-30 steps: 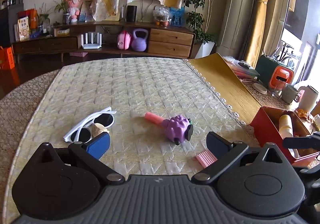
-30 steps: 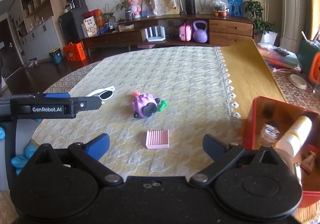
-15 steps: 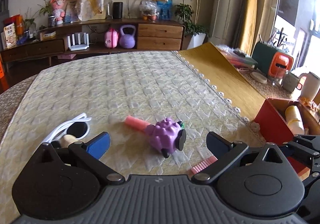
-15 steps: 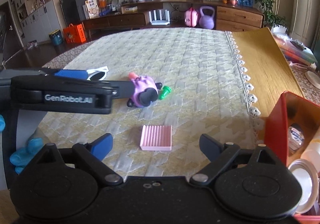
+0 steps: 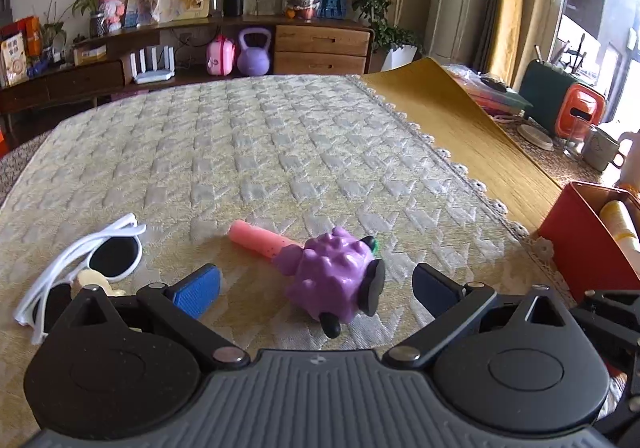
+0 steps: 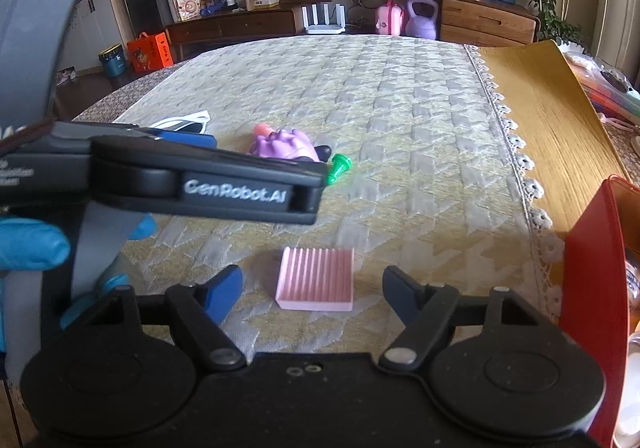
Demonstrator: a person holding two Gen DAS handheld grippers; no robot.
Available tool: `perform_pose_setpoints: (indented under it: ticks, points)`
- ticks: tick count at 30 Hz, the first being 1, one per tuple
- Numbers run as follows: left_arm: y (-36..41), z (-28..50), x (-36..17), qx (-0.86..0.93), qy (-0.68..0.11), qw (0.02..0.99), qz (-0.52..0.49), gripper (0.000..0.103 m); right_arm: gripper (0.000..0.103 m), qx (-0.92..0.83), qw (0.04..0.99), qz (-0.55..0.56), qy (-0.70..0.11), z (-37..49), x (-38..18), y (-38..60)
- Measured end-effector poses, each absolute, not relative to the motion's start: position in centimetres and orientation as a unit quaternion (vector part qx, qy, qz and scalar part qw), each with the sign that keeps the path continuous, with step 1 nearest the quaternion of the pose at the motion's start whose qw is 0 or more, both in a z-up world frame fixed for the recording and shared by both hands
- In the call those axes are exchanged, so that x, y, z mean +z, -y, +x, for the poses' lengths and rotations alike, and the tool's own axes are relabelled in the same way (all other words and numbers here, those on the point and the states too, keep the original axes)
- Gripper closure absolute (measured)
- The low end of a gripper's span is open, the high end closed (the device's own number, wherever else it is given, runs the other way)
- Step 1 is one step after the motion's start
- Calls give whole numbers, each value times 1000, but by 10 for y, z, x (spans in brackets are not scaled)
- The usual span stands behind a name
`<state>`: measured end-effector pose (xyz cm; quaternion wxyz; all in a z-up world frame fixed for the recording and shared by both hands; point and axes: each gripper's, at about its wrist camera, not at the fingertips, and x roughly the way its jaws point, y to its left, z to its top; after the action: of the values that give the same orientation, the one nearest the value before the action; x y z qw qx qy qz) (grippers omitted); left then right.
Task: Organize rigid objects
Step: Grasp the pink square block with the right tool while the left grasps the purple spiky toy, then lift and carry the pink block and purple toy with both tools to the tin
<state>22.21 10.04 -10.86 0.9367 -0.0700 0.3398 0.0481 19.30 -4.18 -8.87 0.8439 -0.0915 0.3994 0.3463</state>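
Left gripper (image 5: 316,284) released, jaws either side of purple spiky toy (image 5: 332,280), right gripper (image 6: 312,288) unclenched, jaws just narrowing around untouched pink ridged block (image 6: 316,278), red box (image 6: 592,268) at right.

I see both views lit by daylight from the right, where the window (image 5: 624,80) blows out to white. The quilted cloth (image 5: 260,152) is evenly bright, with soft shadows falling toward me under the purple toy (image 5: 332,288). The back of the room sits dimmer. Fisheye bending curves the sideboard (image 6: 360,8) and the frame edges, and the corners darken. In my right wrist view the left gripper (image 6: 200,184) crosses close and reads soft, and the gloved hand (image 6: 28,248) is blurred.
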Motion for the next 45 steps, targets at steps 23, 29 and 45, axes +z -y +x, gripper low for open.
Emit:
perform_pose_setpoints:
  ticks: [23,29,45]
  points:
    - [-97,230,-111,23,-348,934,-79,48,63,315,858,-124,-387,189,-90,39]
    - [-98,230,-110,28,-354,931,-87,50,63,302,865,-122,-383,187,-86,47]
    - [-97,198,-85,42,-345,932,-107,53,63,279,883,-90,-367,169,-56,77]
